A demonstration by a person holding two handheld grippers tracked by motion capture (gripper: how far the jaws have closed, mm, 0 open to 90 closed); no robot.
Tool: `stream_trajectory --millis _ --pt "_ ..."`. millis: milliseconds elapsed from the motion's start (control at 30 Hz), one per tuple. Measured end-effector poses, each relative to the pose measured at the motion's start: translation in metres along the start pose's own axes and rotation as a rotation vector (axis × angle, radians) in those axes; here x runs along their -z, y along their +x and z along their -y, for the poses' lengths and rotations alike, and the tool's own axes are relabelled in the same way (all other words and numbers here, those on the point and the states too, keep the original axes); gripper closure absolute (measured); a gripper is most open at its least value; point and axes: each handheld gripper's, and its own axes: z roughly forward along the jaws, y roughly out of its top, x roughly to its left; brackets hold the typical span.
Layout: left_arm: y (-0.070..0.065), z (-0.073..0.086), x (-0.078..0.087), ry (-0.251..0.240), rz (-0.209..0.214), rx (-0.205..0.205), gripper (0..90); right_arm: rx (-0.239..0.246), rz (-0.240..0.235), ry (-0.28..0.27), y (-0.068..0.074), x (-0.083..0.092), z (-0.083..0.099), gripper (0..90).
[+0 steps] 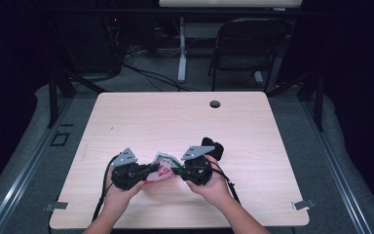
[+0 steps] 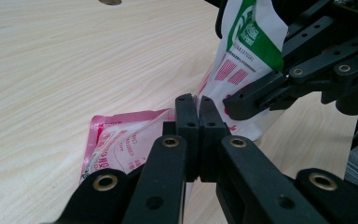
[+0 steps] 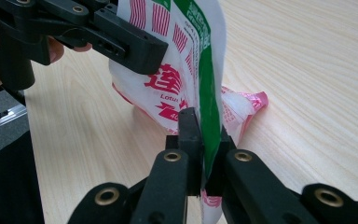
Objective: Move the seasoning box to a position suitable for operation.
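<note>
A plastic food packet [image 1: 162,167] sits near the tabletop's [image 1: 175,122] front edge, between the left tool [image 1: 152,169] and right tool [image 1: 177,170]; a folding chair [image 1: 247,44] stands behind the tabletop.

The packet [image 3: 177,79] bears red Chinese characters, "Lotus" beneath; its other print is unreadable.

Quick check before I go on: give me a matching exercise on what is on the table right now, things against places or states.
Things:
1. left gripper
2. right gripper
3. black object
4. cable hole

Places or states:
A. in the table top near the far edge
B. shut on the left side of the red, white and green plastic packet
C. lying on the table beyond the right gripper
D. shut on the packet's right side, at its green strip

Pairs: 1-B, 2-D, 3-C, 4-A
</note>
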Motion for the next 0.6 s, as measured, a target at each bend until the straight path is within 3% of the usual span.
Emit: stream_trajectory --millis 200,233,600 --pt "-0.0012 0.0003 0.0017 0.003 -0.014 -0.024 89.2 -0.002 0.002 0.004 -0.0006 0.0004 -0.0010 89.5" --pt "-0.0021 0.0010 0.0012 -0.009 -0.015 -0.012 88.7 -0.004 0.002 0.001 -0.0006 0.0002 -0.0011 89.6" --pt "0.0010 0.0078 0.0073 -0.001 -0.057 -0.047 69.6 -0.010 -0.012 -0.004 -0.0034 0.0001 -0.0048 89.9"
